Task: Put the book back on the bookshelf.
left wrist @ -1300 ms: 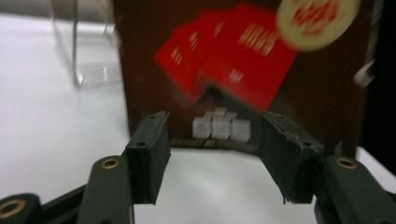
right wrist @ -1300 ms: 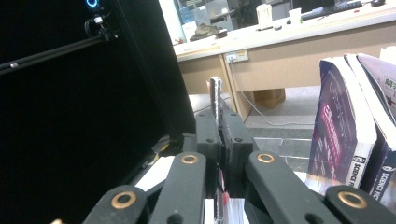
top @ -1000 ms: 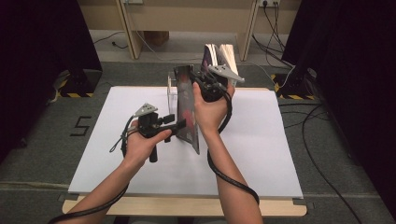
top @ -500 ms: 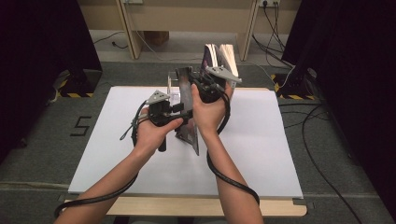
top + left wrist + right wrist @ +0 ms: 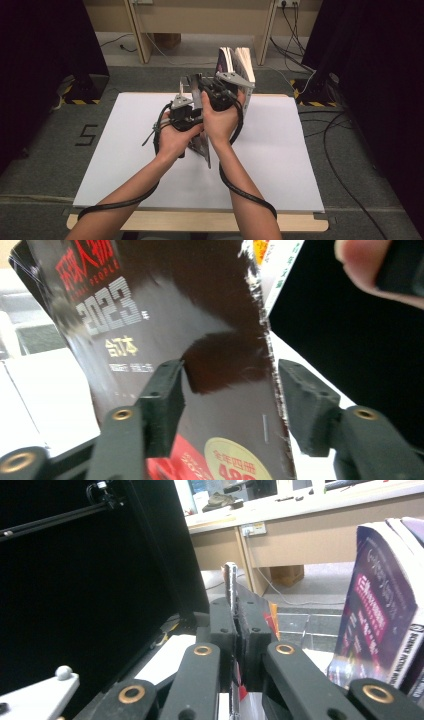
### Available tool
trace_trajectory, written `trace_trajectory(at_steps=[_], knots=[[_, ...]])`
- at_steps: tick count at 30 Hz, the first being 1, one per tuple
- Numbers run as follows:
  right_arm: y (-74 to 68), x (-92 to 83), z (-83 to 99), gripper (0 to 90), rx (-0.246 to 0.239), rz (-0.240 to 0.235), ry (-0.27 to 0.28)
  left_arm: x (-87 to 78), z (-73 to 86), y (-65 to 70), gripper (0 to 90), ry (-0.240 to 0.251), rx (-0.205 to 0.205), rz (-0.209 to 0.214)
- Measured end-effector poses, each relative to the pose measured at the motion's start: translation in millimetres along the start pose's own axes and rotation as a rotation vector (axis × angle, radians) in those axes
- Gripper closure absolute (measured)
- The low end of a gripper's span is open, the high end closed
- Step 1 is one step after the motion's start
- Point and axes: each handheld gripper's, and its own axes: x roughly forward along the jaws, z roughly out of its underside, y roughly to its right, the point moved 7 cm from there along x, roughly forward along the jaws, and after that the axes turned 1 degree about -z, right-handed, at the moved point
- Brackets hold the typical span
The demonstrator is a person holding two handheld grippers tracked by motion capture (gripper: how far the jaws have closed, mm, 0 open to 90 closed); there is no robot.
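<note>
A thin magazine (image 5: 201,146) with a dark glossy cover marked "2023" (image 5: 220,330) is held upright over the white table. My right gripper (image 5: 216,96) is shut on it, and in the right gripper view its jaws (image 5: 235,622) pinch the white page edge (image 5: 230,587). Just to the left, my left gripper (image 5: 186,114) has come up against the magazine. In the left gripper view its jaws (image 5: 227,390) straddle the worn spine edge with a gap on both sides. These jaws have just been closing, with the magazine between them.
Purple-covered books (image 5: 236,61) stand upright at the table's far edge (image 5: 380,600). A clear acrylic holder (image 5: 186,86) stands beside them. The white tabletop (image 5: 300,165) spreads to both sides. Cables lie on the floor to the right.
My left hand has moved right and away from me, up to the magazine, and its jaws now straddle the magazine's edge. The right hand and the magazine have kept still.
</note>
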Motion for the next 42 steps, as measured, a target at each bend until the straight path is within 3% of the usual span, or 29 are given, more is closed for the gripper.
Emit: trace_trajectory(at_steps=[6,12,18,21,25,37,39,42], knots=[[-5.9,3.2,3.9,86.1,-0.020,-0.035,-0.030,-11.0,8.1,-5.8,63.7,0.007,-0.019,-0.009],[-13.3,8.9,10.1,84.3,-0.021,-0.078,-0.057,-22.8,15.2,-14.4,76.9,0.003,-0.004,-0.052],[-21.9,12.7,11.7,77.5,-0.059,-0.096,-0.073,-30.9,19.7,-26.4,85.6,0.021,-0.043,-0.060],[-24.6,11.3,11.7,71.6,-0.067,-0.117,-0.079,-34.0,22.7,-29.6,85.9,0.015,-0.094,-0.041],[-22.1,7.6,14.2,69.2,-0.069,-0.132,-0.103,-36.8,25.7,-29.4,85.7,-0.009,-0.112,-0.028],[-20.4,8.7,25.0,71.7,-0.063,-0.153,-0.143,-37.9,35.6,-27.0,84.5,-0.070,-0.071,0.030],[-21.5,9.1,25.8,72.0,-0.068,-0.153,-0.146,-38.5,36.6,-28.2,85.1,-0.067,-0.101,0.045],[-23.4,5.2,24.4,71.3,-0.076,-0.161,-0.140,-41.0,38.0,-32.4,86.4,-0.058,-0.088,0.046]])
